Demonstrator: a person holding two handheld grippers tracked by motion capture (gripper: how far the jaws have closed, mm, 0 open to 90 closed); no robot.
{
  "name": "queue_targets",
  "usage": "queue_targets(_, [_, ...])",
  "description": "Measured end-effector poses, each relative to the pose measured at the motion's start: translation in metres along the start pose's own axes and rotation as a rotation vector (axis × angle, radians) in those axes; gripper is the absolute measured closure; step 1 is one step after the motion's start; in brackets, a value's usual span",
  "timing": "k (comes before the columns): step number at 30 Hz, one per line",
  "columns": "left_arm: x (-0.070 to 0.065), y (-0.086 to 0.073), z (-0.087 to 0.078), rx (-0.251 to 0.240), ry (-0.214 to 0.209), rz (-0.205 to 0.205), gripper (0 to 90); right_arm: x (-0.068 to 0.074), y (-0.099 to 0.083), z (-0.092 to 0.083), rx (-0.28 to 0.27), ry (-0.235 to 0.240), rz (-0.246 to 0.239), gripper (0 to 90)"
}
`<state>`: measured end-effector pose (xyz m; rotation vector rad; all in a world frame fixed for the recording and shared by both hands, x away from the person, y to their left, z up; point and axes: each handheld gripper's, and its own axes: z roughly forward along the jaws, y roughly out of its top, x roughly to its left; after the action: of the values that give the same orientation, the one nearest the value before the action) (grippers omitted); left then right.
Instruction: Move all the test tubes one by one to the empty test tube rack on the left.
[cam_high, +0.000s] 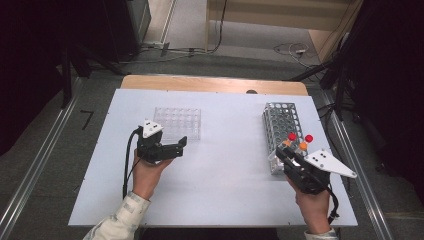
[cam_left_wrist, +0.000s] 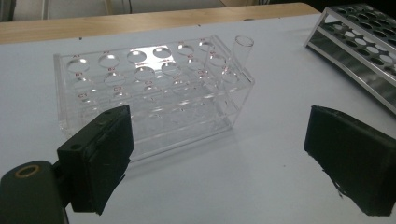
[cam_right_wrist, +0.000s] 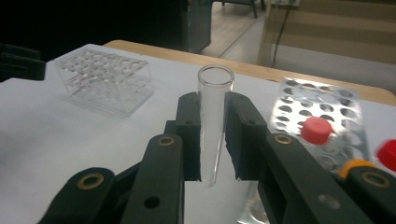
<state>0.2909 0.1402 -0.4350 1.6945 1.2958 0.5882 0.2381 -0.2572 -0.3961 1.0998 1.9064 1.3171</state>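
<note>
**Empty tube lifted clear of the metal rack**

A white table (cam_high: 220, 200) on a grey floor carries two racks — a clear plastic rack (cam_high: 177, 123) at the left and a metal rack (cam_high: 281, 127) at the right. The right gripper (cam_right_wrist: 213, 140) has its jaws clamped on an open glass tube (cam_right_wrist: 213, 121), upright, near the metal rack's red-capped tubes (cam_high: 292, 136). The left gripper (cam_high: 181, 145) waits beside the clear rack, jaws wide and empty. Judged step: carrying the tube across. Next, it must stay upright and line up with a free hole — one tube (cam_left_wrist: 240, 53) already stands there.
</note>
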Motion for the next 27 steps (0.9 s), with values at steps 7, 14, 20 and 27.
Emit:
queue_targets(7, [-0.005,0.002,-0.004,-0.016,-0.003,0.010,8.8,0.031,0.001,0.033,0.030,0.073,-0.026,73.3])
queue_targets(14, [-0.016,0.001,-0.003,-0.014,-0.030,0.036,8.8,0.068,-0.004,0.077,0.079,0.147,-0.056,73.3])
queue_targets(20, [-0.030,0.001,-0.005,-0.028,-0.049,0.059,9.5,0.096,-0.007,0.110,0.123,0.194,-0.078,73.3])
queue_targets(27, [-0.039,0.001,-0.007,-0.030,-0.092,0.061,12.8,0.119,-0.009,0.131,0.139,0.222,-0.084,73.3])
